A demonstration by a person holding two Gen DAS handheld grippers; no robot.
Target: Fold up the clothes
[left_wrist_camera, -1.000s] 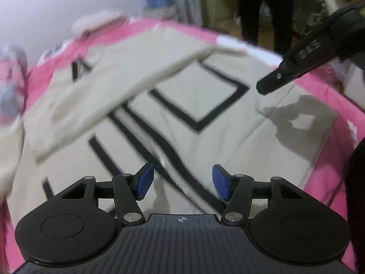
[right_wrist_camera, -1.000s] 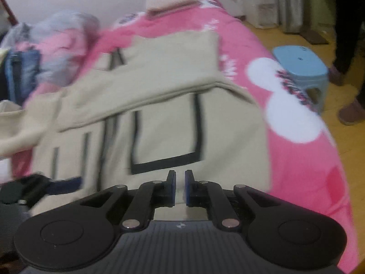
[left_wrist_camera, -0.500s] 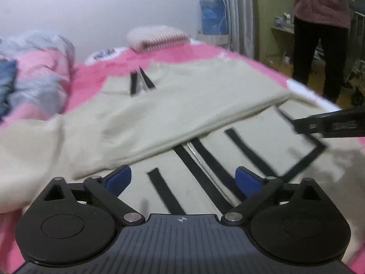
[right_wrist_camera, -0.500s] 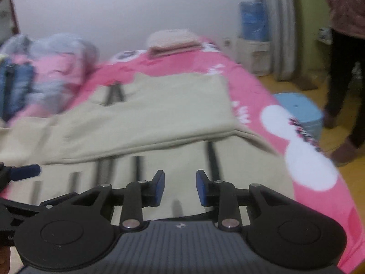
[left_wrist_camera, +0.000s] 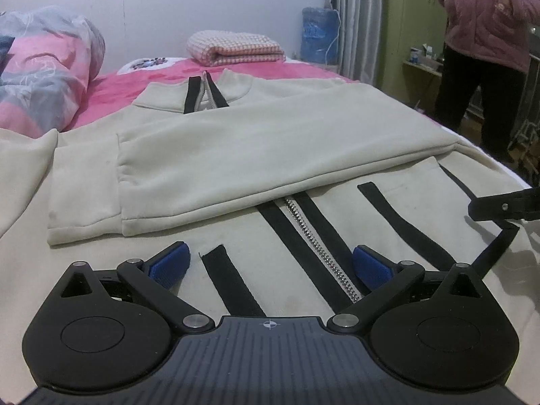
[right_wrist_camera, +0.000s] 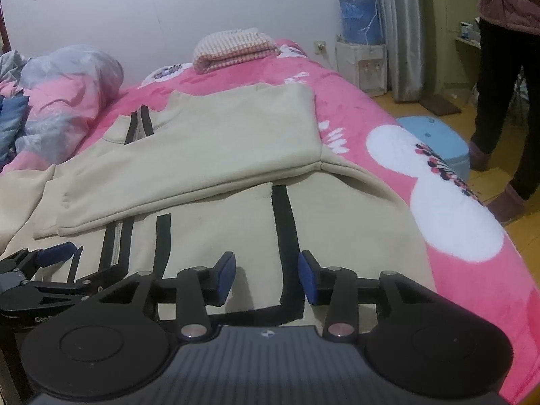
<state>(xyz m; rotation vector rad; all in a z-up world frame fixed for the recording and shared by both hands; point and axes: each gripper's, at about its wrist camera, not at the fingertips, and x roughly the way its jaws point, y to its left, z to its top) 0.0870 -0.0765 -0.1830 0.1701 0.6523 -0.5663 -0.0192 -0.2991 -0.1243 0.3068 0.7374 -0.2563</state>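
— Hand-held gripper on the left (left_wrist_camera: 270,266): how does it stand?

— Jaws spread wide, nothing between the blue pads (left_wrist_camera: 168,263). It hangs low over the bottom front of the cream jacket (left_wrist_camera: 263,141), straddling the silver zipper (left_wrist_camera: 320,253) and the black stripes beside it.

— And the right hand-held gripper (right_wrist_camera: 266,276)?

— Parted too, though less widely, and empty. Its fingers sit to either side of a black stripe (right_wrist_camera: 285,229) near the jacket's hem. In the left view one of its black fingers pokes in from the right edge, just above the cloth.

— Where is the jacket itself?

— Flat on the pink bed (right_wrist_camera: 438,202), front up, collar toward the far wall. One sleeve (left_wrist_camera: 236,168) is folded across the chest, its cuff lying toward the left side. The zipper is open at the collar and closed lower down.

— What else is around?

— A folded checked blanket (left_wrist_camera: 236,47) at the head of the bed, a bundled pink and grey quilt (left_wrist_camera: 44,67) at the left. A person in a pink padded coat (left_wrist_camera: 489,17) and dark trousers stands on the wooden floor to the right, next to a light blue stool (right_wrist_camera: 435,141). A blue water bottle (right_wrist_camera: 357,13) sits on a dispenser by the curtain.
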